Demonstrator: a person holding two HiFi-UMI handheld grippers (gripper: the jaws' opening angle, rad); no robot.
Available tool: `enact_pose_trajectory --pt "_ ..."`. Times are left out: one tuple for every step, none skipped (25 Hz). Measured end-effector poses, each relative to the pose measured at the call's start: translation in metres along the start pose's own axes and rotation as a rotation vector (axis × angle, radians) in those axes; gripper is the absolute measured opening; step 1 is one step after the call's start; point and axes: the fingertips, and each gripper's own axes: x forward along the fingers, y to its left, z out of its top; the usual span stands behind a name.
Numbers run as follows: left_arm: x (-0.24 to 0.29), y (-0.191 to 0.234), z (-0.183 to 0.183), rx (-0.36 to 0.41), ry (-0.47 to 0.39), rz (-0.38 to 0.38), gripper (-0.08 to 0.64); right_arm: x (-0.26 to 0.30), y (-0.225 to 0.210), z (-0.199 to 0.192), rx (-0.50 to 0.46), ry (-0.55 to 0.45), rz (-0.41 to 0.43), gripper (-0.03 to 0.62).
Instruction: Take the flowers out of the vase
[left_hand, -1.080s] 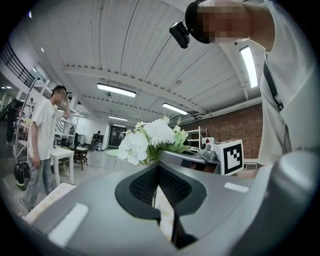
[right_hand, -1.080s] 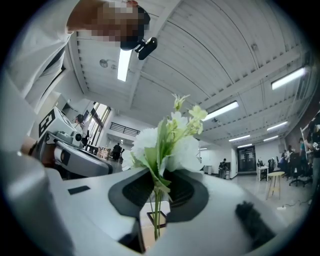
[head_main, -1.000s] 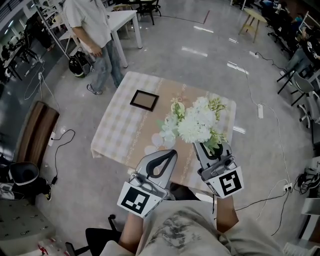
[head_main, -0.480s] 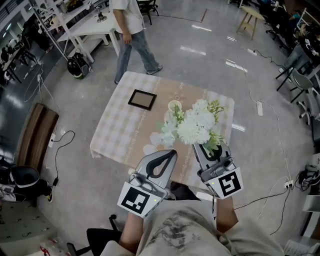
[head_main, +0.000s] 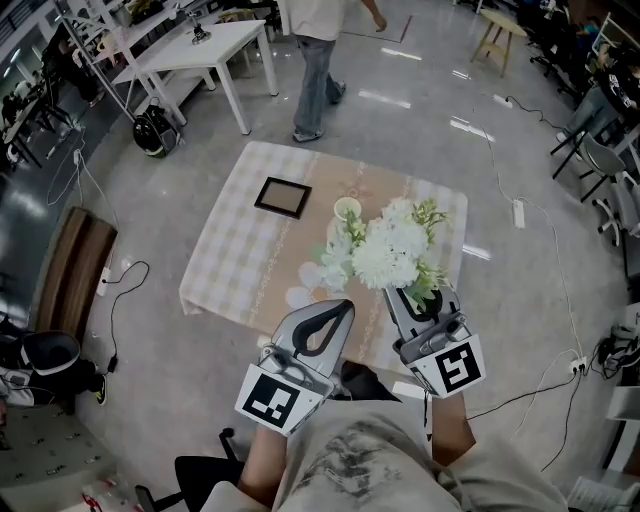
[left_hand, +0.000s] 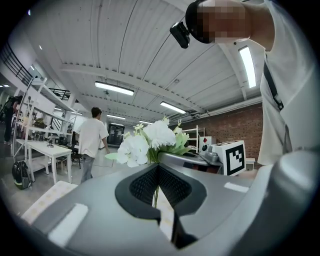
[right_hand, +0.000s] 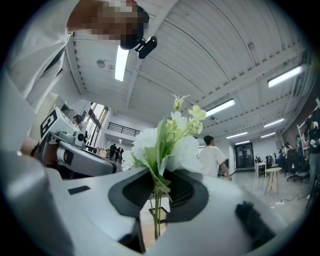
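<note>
A bunch of white flowers (head_main: 392, 250) with green leaves is held above the near right part of the table (head_main: 232, 262). My right gripper (head_main: 420, 294) is shut on its stems (right_hand: 157, 210), which run up between the jaws to the blooms (right_hand: 167, 147). The small pale vase (head_main: 347, 208) stands on the table beyond the bunch, its round mouth empty. My left gripper (head_main: 333, 308) hangs beside the right one, shut with nothing in it. In the left gripper view the flowers (left_hand: 150, 142) show past the closed left gripper (left_hand: 159, 169).
A dark picture frame (head_main: 282, 197) lies on the checked cloth left of the vase. A person (head_main: 318, 50) walks across the floor beyond the table. A white table (head_main: 200, 55) stands far left, a stool (head_main: 502, 40) far right, and cables (head_main: 520, 215) lie on the floor.
The person behind the table has walked from far left to the right. Both grippers and the flowers have kept still. The vase mouth now shows clear of the blooms.
</note>
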Motion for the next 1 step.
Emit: enact_pose_trajectory --pt "0.0001 -0.0010 -0.0007 -0.001 0.001 -0.001 0.008 -0.0010 0.0000 -0.0007 0.001 0.001 -0.001 0.078"
